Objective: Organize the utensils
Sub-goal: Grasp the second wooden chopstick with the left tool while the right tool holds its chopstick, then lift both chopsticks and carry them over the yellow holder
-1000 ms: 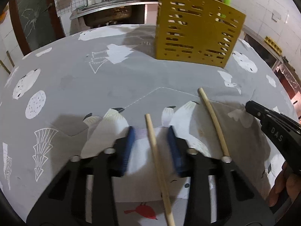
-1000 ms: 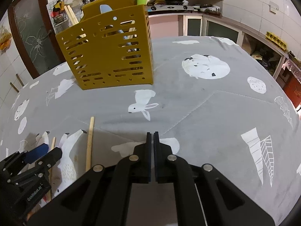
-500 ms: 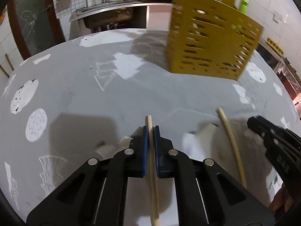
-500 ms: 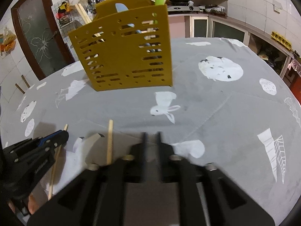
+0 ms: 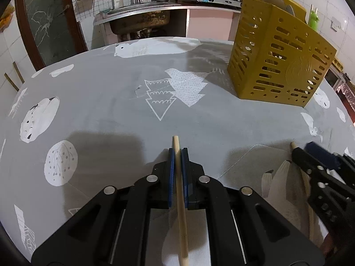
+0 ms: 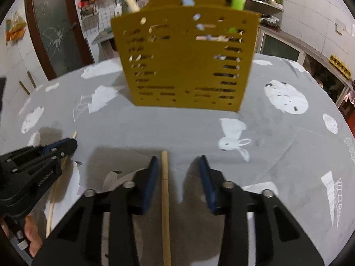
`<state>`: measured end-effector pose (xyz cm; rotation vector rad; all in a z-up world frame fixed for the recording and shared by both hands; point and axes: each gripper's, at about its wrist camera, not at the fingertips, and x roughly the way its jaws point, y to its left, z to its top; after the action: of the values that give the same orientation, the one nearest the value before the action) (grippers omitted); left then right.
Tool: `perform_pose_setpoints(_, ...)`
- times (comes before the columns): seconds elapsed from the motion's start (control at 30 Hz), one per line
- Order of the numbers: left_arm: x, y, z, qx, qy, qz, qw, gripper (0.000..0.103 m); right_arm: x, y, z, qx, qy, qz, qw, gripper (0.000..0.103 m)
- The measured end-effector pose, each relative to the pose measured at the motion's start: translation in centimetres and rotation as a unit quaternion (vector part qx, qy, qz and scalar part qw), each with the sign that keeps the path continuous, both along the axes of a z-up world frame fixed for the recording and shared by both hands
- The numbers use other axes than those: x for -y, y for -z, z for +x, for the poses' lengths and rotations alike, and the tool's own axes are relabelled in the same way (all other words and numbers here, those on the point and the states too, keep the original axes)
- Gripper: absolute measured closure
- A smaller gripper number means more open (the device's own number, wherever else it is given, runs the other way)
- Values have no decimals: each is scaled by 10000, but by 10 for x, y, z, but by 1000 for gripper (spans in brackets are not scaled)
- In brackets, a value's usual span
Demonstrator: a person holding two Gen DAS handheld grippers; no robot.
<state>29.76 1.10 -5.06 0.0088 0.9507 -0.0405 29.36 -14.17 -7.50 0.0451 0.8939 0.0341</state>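
My left gripper (image 5: 176,153) is shut on a wooden chopstick (image 5: 180,201) and holds it above the grey tablecloth. My right gripper (image 6: 178,163) is open, its blue pads either side of a second wooden chopstick (image 6: 165,201) that lies on the cloth, closer to the left pad. The yellow perforated utensil holder (image 5: 279,66) stands at the far right in the left wrist view and straight ahead in the right wrist view (image 6: 186,62), with utensils sticking out of its top. The left gripper also shows in the right wrist view (image 6: 64,145), the right gripper in the left wrist view (image 5: 310,153).
The round table has a grey cloth with white animal and tree prints (image 5: 177,88). A sink counter (image 5: 137,13) and a dark door (image 5: 44,17) stand behind it. Kitchen shelves (image 6: 266,0) and cabinets are at the back right.
My left gripper closed on the first chopstick and lifted it. My right gripper opened and moved left over the second chopstick, closer to the holder.
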Motion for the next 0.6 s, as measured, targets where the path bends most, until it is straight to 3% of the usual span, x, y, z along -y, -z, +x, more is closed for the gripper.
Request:
perform_pose_setpoints(0.17,1,1,0,27,6,53,10000,98,-3,4,2,79,31,-102,9999,95)
perform_pose_setpoints(0.43,4,-5,-5,103,-5,-6,9999,98,6,-2,0,200,133,-39,9997,96)
perform_pose_setpoints(0.6,16,-25,-14,387,90,-107,9992,99,22,-15,-6,390,256,89,9989,97)
